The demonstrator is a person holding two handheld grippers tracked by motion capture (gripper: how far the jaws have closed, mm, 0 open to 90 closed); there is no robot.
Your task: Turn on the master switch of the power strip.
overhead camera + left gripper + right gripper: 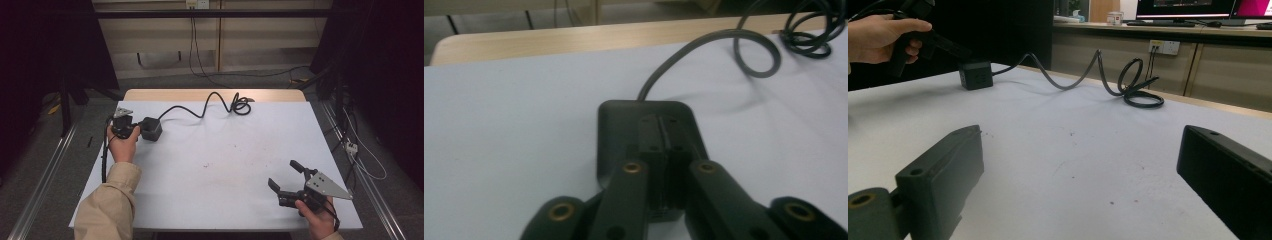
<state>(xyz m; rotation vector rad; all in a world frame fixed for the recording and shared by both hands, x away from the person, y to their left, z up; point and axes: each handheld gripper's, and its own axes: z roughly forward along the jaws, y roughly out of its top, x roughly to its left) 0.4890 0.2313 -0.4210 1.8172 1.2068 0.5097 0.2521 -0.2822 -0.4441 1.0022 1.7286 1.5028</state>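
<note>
High view, items listed left to right.

Item 1: left gripper (139, 129), held at the far left of the white table (225, 170). Its jaws stand together, tips resting on or just over the top of the black adapter block (151, 128); in the left gripper view the closed pads lie along the middle of the block (624, 130), with nothing visibly pinched between them.

Item 2: black cable (200, 111), running from the block toward the far edge and ending in a loose coil (241, 106). The right gripper view shows the same block (976, 75) and the wavy cable (1068, 80) well beyond that gripper's jaws.

Item 3: right gripper (285, 176), near corner at the right, jaws wide apart and empty, well apart from block and cable.

Step in hand, as judged: the left gripper is positioned at the block, pressing or steadying it rather than gripping it. The next move likely calls for opening the jaws wide enough to straddle the block's sides, or bringing the right gripper across to the cable.
</note>
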